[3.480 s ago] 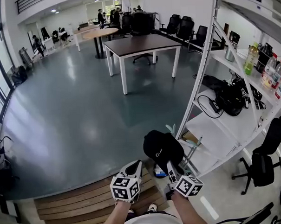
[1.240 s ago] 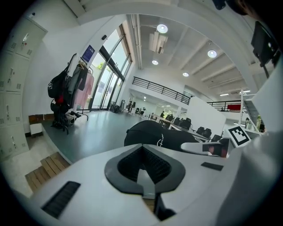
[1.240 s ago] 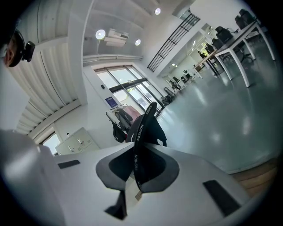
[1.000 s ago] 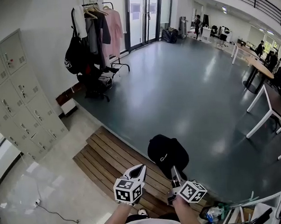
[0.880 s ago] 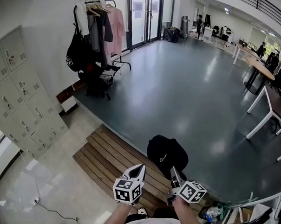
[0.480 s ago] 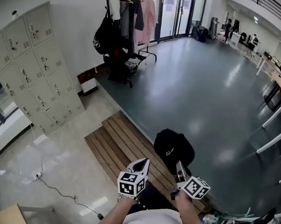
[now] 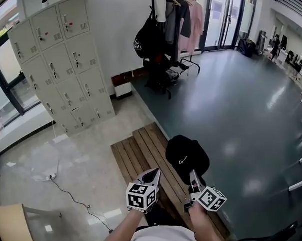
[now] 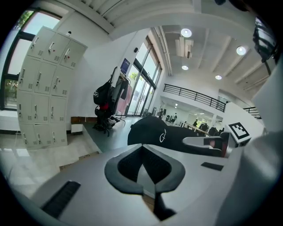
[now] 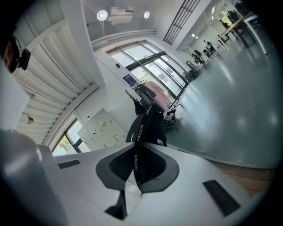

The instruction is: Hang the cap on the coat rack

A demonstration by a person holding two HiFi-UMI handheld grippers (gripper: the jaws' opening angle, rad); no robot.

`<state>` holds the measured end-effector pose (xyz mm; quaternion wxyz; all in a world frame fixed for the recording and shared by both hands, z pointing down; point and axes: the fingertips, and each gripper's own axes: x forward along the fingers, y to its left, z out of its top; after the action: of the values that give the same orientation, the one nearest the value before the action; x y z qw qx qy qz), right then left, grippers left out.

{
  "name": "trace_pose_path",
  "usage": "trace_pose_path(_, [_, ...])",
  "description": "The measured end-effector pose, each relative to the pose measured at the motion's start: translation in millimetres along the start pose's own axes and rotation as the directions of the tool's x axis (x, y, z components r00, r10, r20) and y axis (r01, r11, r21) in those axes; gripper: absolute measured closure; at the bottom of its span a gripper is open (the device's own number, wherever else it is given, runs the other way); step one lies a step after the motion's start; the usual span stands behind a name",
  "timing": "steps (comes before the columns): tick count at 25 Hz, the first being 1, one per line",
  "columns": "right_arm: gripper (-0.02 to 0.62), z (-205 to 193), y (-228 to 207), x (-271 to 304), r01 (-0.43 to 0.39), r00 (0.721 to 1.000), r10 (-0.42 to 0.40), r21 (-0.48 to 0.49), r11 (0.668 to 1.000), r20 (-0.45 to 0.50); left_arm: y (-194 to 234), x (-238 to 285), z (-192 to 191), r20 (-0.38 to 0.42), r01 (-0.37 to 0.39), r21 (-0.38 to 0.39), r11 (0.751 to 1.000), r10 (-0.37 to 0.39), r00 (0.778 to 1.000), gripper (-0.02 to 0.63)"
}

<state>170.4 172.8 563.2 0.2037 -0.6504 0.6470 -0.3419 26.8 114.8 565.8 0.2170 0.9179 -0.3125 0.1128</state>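
Cap (image 7: 186, 158) seemingly extends forward from right claw (image 7: 193, 177).

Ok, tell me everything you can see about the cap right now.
The cap is black fabric, with a small white logo on its crown and a band printed FASHION. It is held over the wooden decking, pinched by that band in the right gripper. Nothing else touches it; the coat rack stands across the room.

Lockers (image 7: 63, 61) left of coat rack (image 7: 153, 2); wooden boards (image 7: 137, 158) nearer; cap (image 7: 186, 156) nearest.
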Motion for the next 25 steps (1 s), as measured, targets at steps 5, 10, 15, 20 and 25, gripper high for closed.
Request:
trace_pose_path(5, [0.575,-11.5,13.9,72.1,-0.042,0.997,0.042,0.012,0.999,-0.067,59.1,16.0,23.7,0.006,-0.061,-0.031,0.998,0.061,0.998,0.603])
trace_pose_path(10, [0.575,-0.5,31.2,142.0,-0.070,0.993,0.071,0.012,0.997,-0.091,109.2,38.1,57.8,0.017,-0.090,-0.042,0.995,0.090,0.996,0.603])
trace_pose_path(15, [0.575,17.5,36.4,188.8,-0.073,0.993,0.074,0.019,0.997,-0.089,149.8,62.1,89.3,0.027,-0.115,-0.057,0.992,0.117,0.993,0.603])
trace_pose_path(20, [0.575,25.2,21.4,227.1,-0.055,0.994,0.060,0.056,0.997,-0.087,179.7,84.6,108.0,0.018,-0.141,-0.054,0.988,0.142,0.990,0.603])
trace_pose_path(25, [0.575,29.4,20.5,256.6,-0.058,0.992,0.065,0.060,0.996,-0.109,200.9,98.9,121.9,0.010,-0.171,-0.053,0.984,0.172,0.985,0.603])
